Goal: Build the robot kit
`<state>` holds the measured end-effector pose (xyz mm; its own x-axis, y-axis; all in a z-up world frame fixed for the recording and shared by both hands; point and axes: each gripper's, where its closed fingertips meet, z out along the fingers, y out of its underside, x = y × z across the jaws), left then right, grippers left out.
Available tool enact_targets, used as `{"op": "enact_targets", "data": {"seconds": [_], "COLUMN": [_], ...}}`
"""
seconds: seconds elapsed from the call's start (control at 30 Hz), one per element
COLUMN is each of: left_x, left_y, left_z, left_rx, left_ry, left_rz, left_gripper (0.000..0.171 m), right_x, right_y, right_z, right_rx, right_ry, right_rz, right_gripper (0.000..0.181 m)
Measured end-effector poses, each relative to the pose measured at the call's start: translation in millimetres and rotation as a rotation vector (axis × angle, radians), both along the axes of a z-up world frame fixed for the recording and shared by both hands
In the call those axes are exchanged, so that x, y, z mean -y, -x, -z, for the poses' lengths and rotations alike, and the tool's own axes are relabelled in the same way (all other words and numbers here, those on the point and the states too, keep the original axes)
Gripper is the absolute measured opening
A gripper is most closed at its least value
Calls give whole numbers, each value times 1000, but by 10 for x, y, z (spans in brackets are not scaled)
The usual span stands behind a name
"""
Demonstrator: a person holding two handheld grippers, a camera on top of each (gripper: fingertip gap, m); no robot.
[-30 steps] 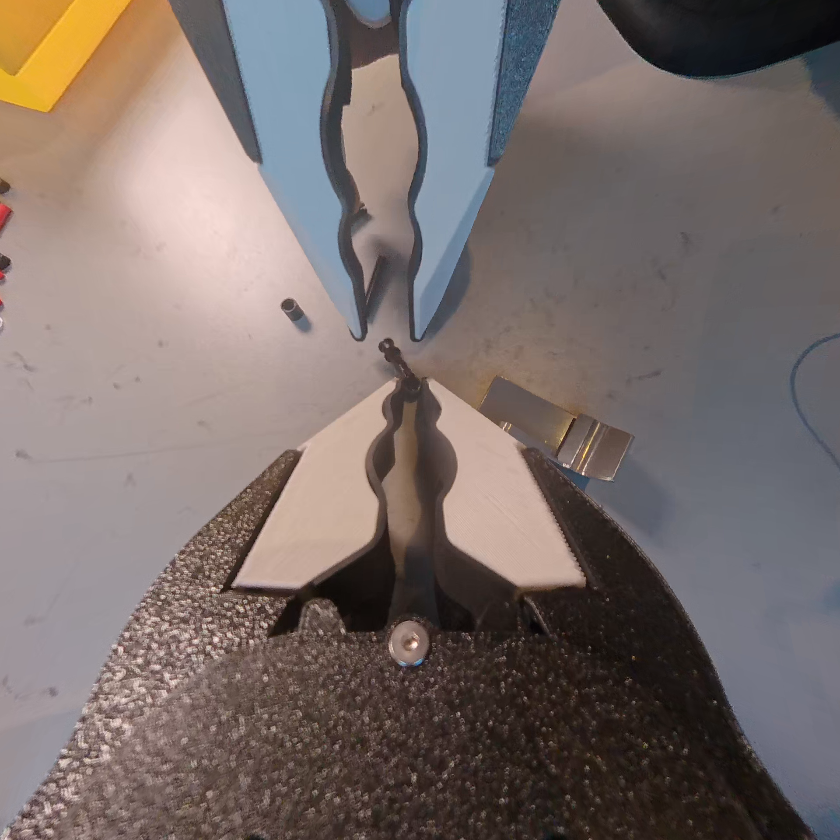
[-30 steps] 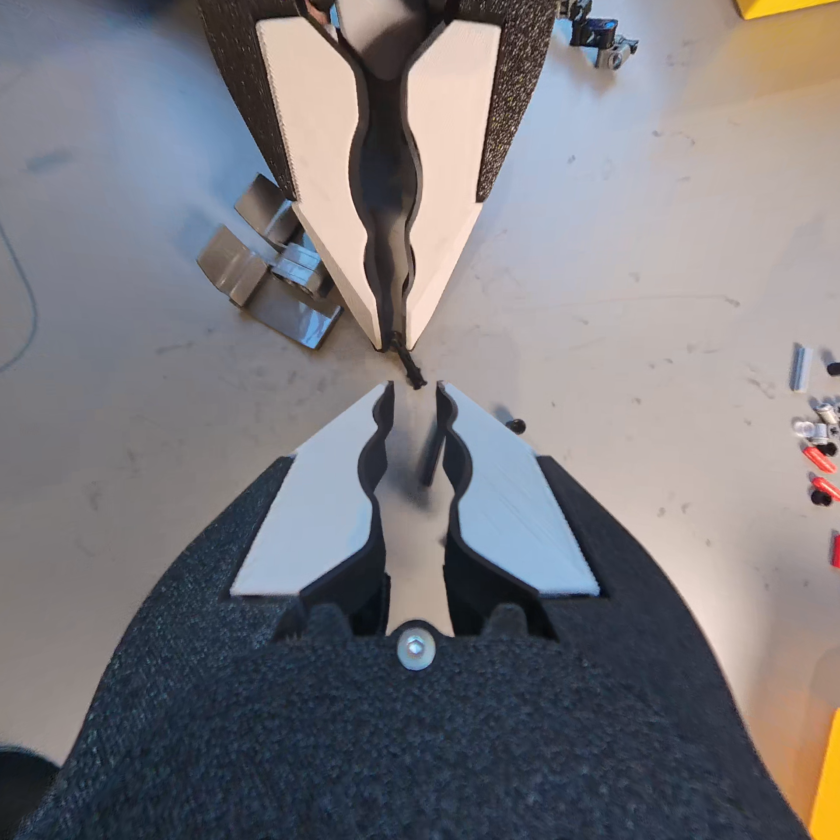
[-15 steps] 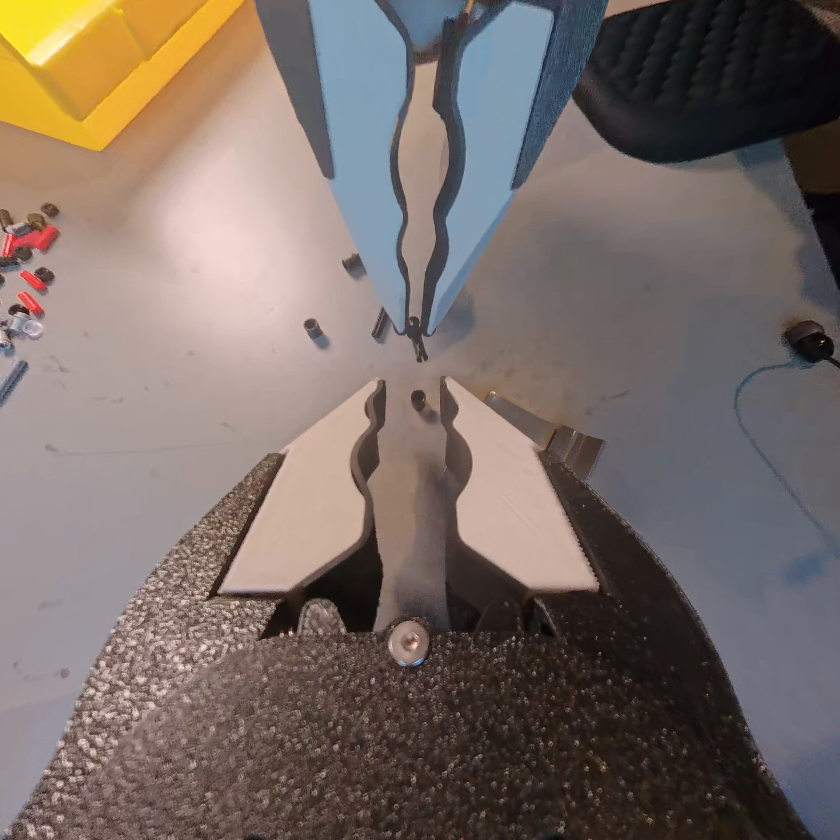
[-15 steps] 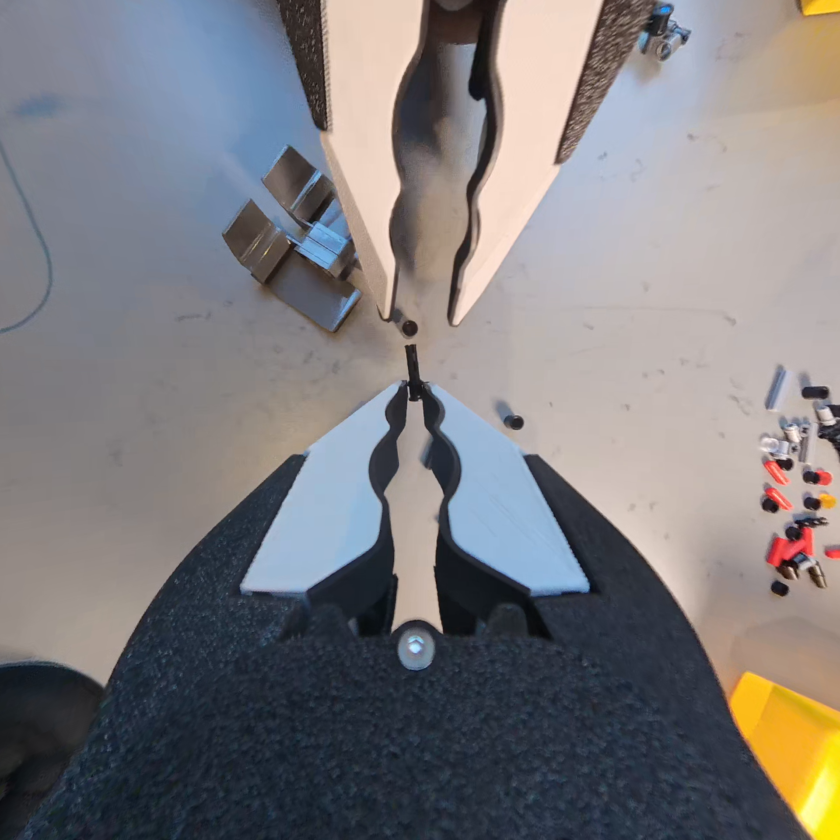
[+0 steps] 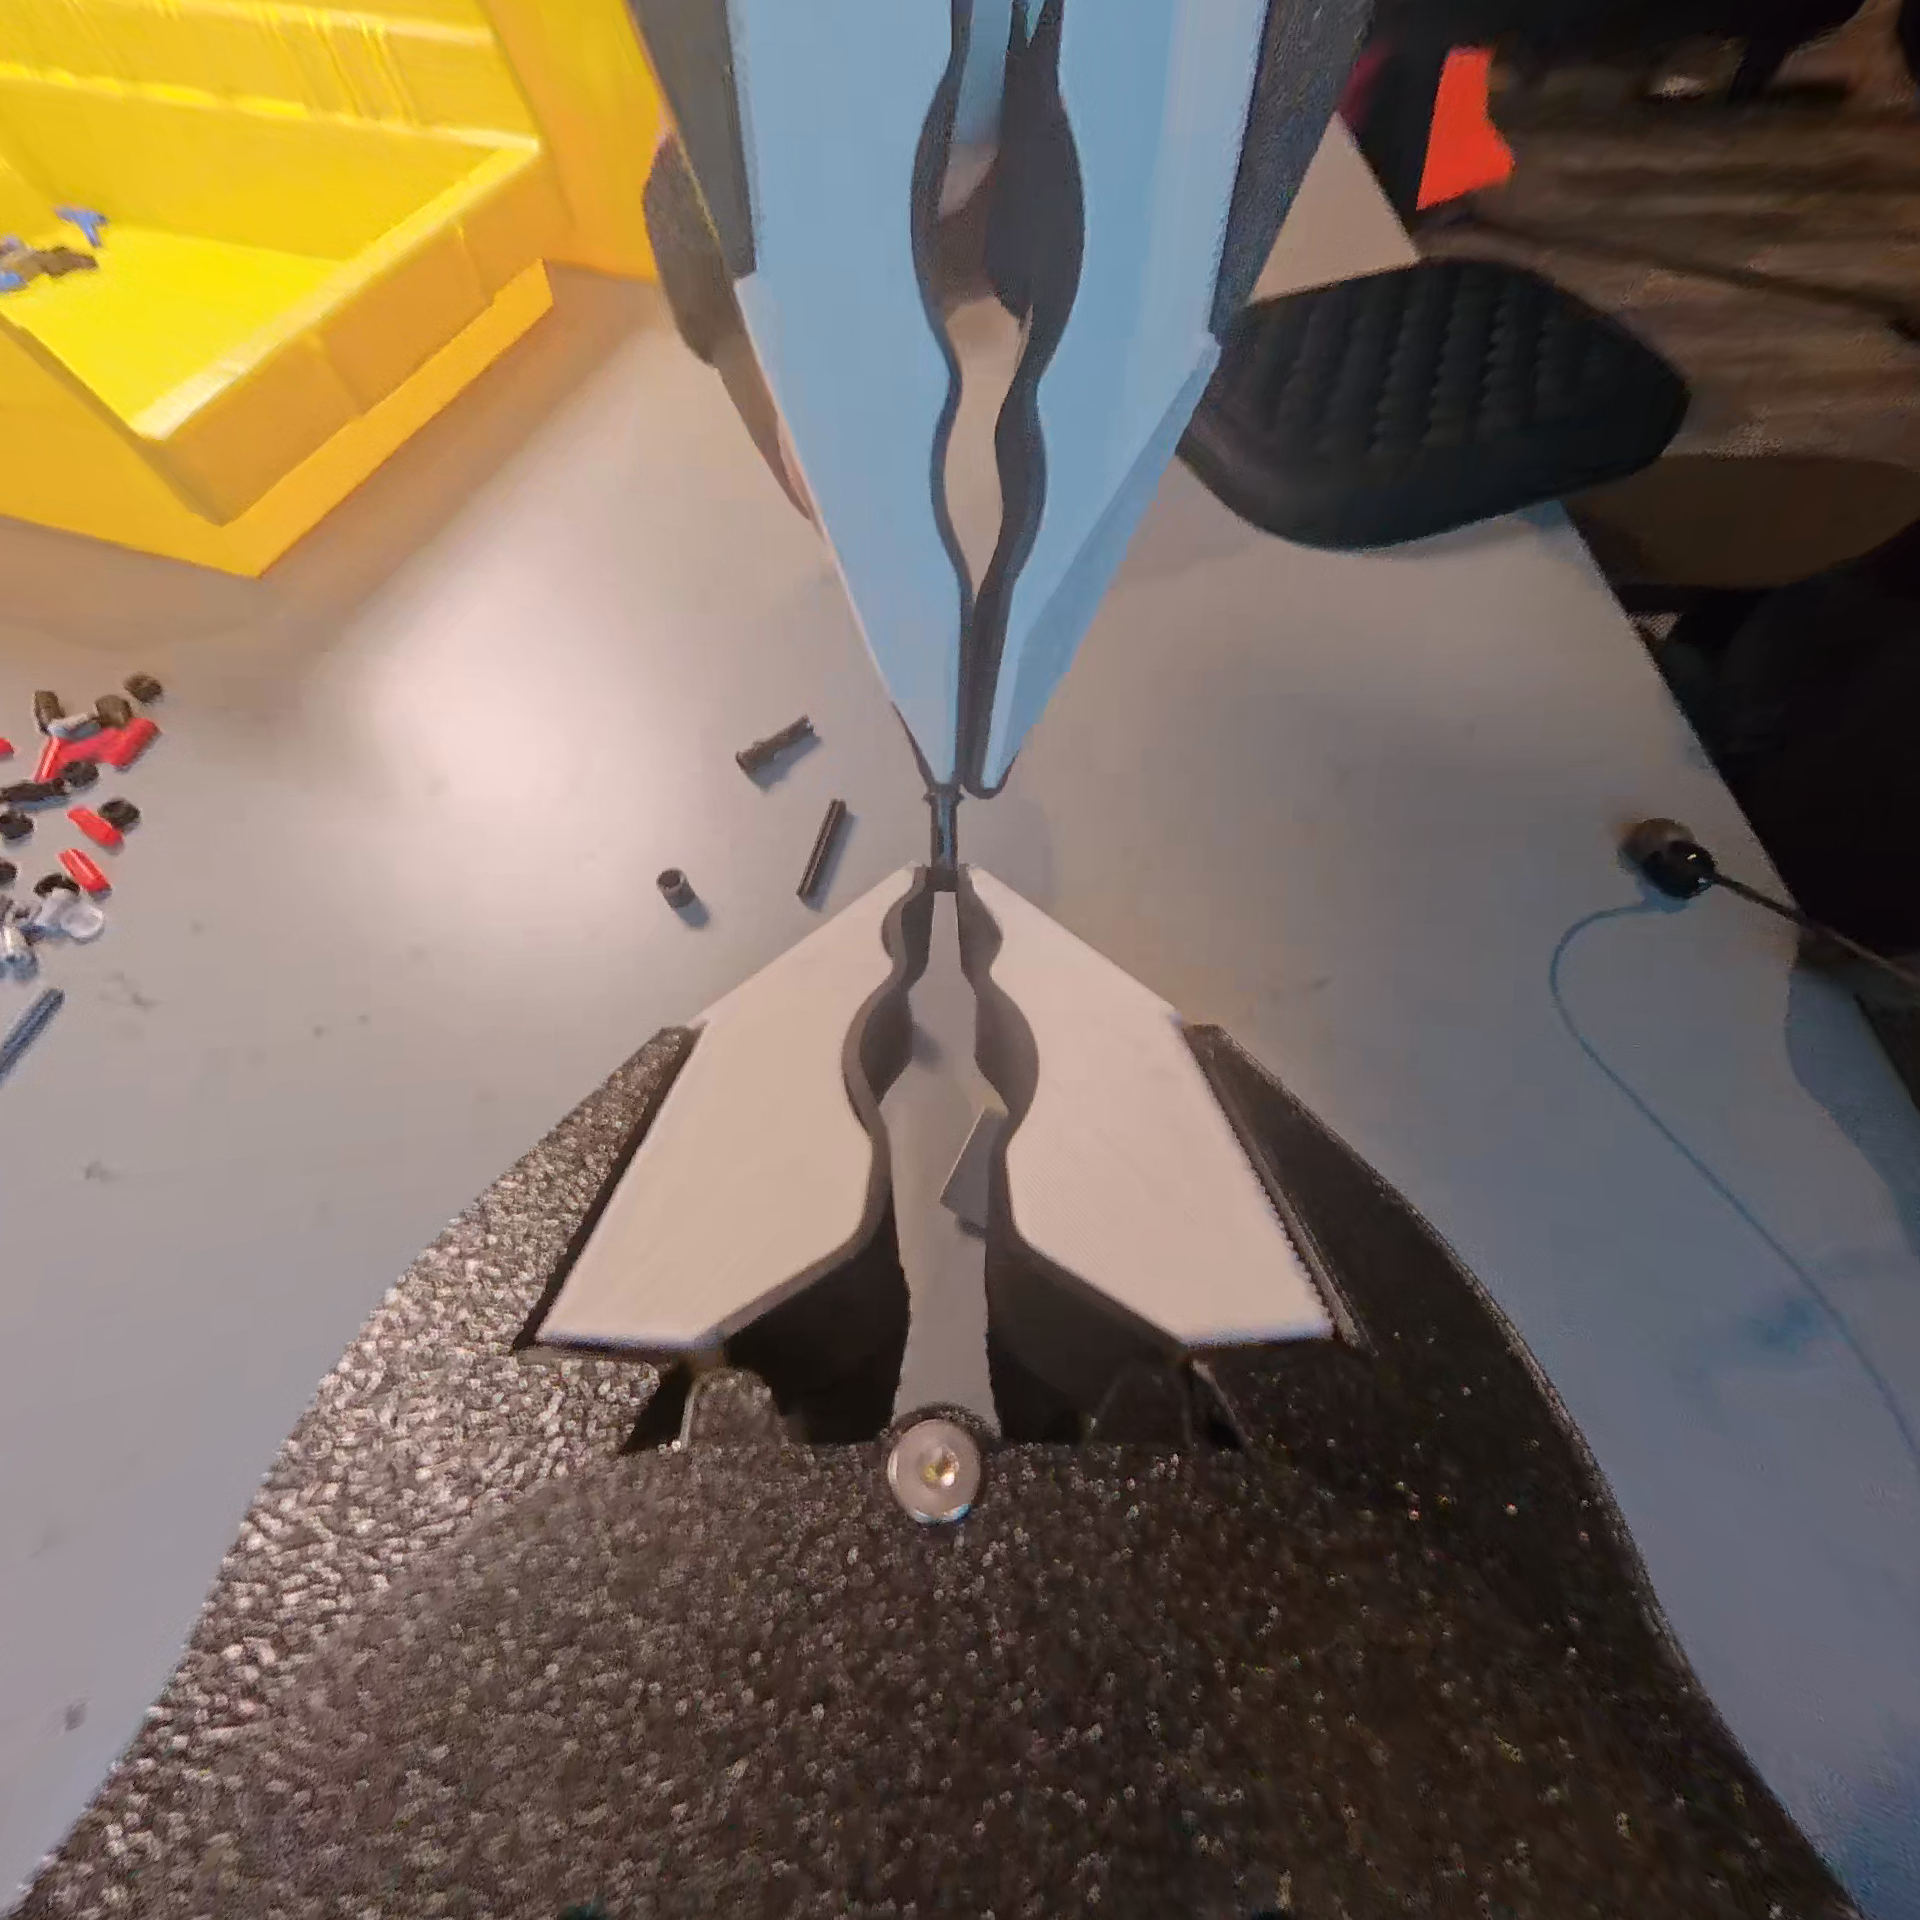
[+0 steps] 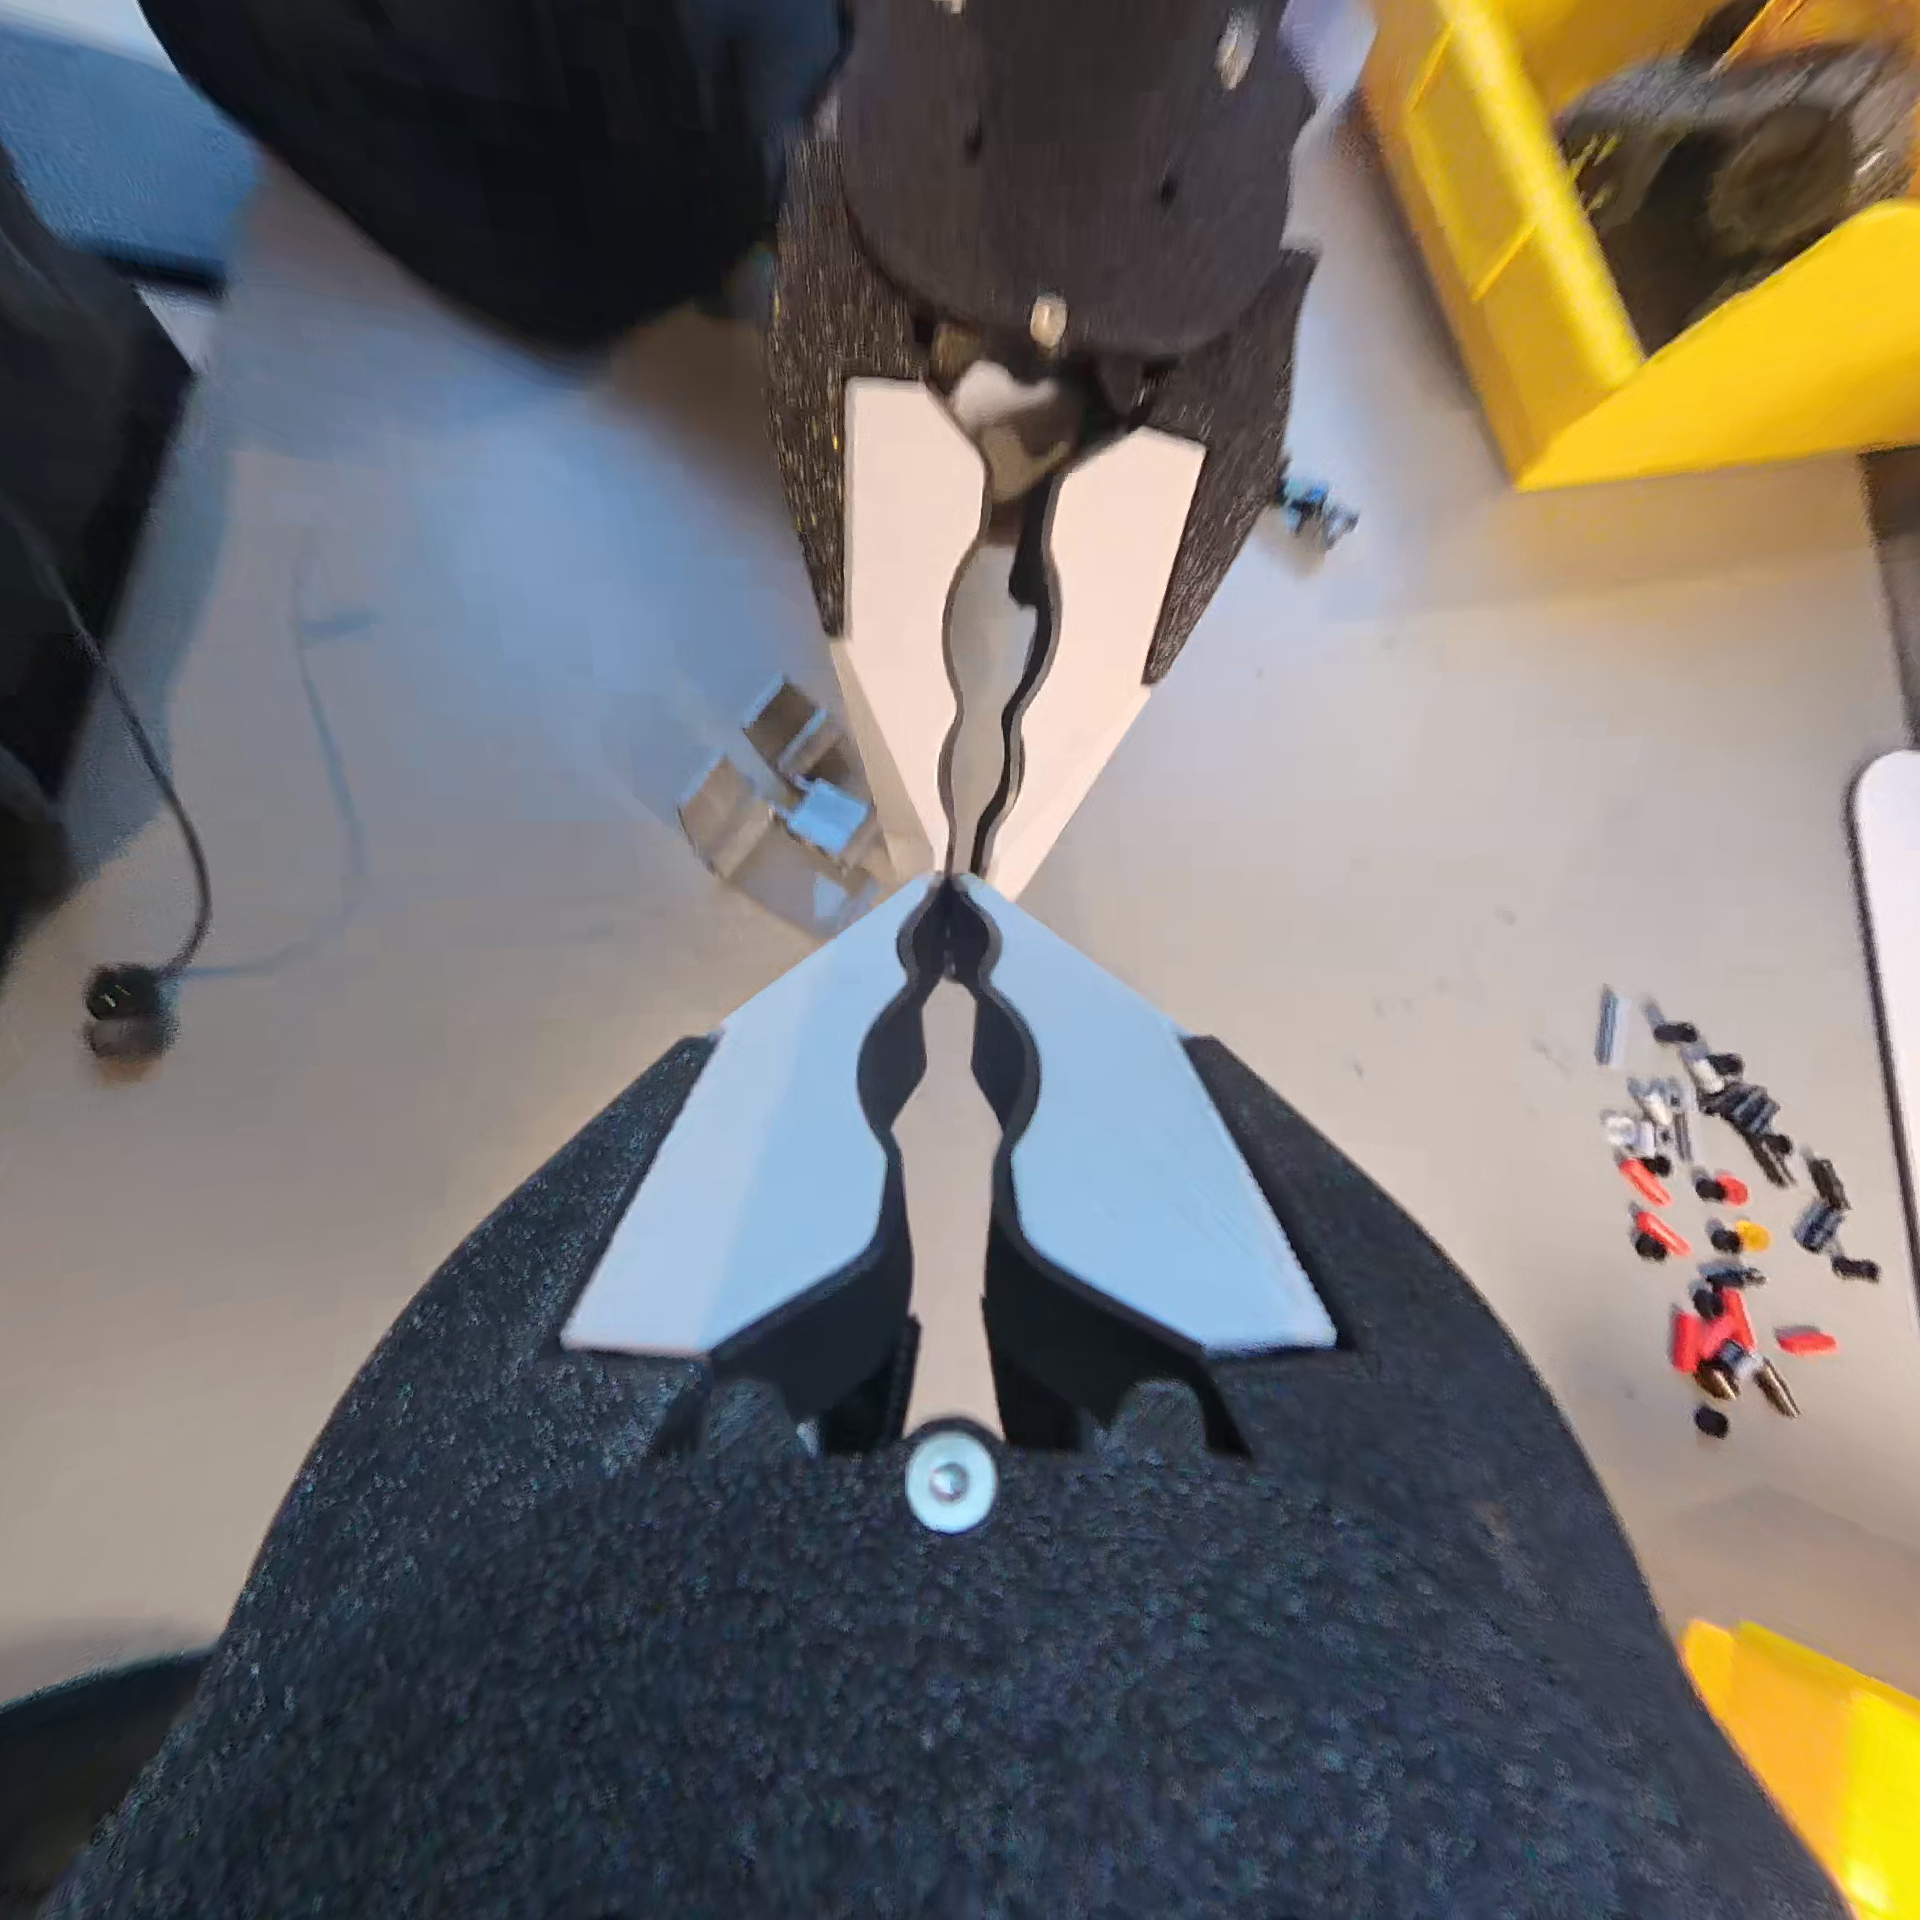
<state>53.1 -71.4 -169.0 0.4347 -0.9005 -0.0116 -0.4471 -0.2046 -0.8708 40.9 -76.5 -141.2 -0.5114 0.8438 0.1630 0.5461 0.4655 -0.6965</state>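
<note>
Black pin point(image 5: 943, 831), a thin short part, spans the small gap between the two claw tips above the grey table point(image 5: 1299, 831): the left claw point(image 5: 940, 878) pinches its near end with fingers drawn almost together, and the right claw point(image 5: 961, 779), reaching in from the far side, nips the other end with its tips nearly touching. In the right wrist view the two sets of tips meet point to point at the pin point(image 6: 948, 925), which is mostly hidden there. Judged from this, the part is lifted clear of the table and gripped from both ends; whether it is one piece or two being joined cannot be told. Loose on the table lie a black rod point(image 5: 821, 847), a short black sleeve point(image 5: 677, 891), another black pin point(image 5: 774, 741), a scatter of red and black small parts point(image 6: 1725, 1205) and a folded metal bracket point(image 6: 784, 821). One yellow bin point(image 5: 260, 343) shows a few blue pieces in a far compartment; a second yellow bin point(image 6: 1662, 343) holds dark, blurred items.
</note>
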Motion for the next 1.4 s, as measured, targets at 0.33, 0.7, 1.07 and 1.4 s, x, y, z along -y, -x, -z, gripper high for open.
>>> {"op": "enact_targets", "data": {"seconds": [0.33,0.7,1.07,1.4], "left_x": [29,8,-59,-57], "left_y": [-8,73,215,162], "left_z": [-286,-44,372,446], "left_rx": [140,38,-142,-190], "left_ry": [-88,9,115,118], "left_rz": [31,12,-9,21], "left_gripper": [3,8,15,12], "right_x": [-13,-46,-144,-143], "right_y": [-19,17,67,69], "right_z": [-146,40,528,585], "right_rx": [-90,36,338,393], "right_ry": [45,-20,-169,-190], "right_rz": [29,24,-58,-89], "right_gripper": [13,6,6,6]}}
